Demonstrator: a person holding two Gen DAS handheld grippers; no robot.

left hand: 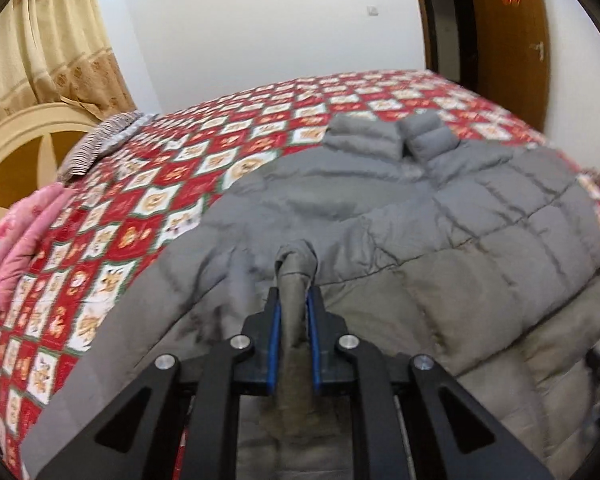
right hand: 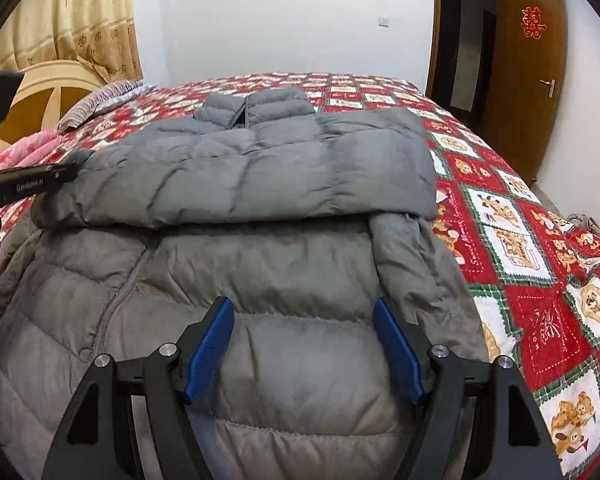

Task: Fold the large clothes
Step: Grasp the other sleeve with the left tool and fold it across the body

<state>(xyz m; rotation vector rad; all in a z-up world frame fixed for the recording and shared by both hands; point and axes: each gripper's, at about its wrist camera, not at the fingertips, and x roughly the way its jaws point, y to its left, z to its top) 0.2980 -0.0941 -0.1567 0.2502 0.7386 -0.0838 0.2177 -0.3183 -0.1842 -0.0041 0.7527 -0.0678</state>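
Jacket [right hand: 236, 176] lies spread mid-bed [right hand: 520, 216], sleeves folded across. Left gripper [left hand: 294, 300] pinches its near hem, ready to lift; right gripper [right hand: 304, 312] hovers wide open over that hem, empty.

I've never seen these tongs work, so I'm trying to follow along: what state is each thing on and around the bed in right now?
Left tongs: shut on a fold of the grey puffer jacket.
Right tongs: open, over the jacket's lower part.
Grey puffer jacket: on the quilt, sleeves folded across the chest.
Door: standing open.
Curtain: drawn.
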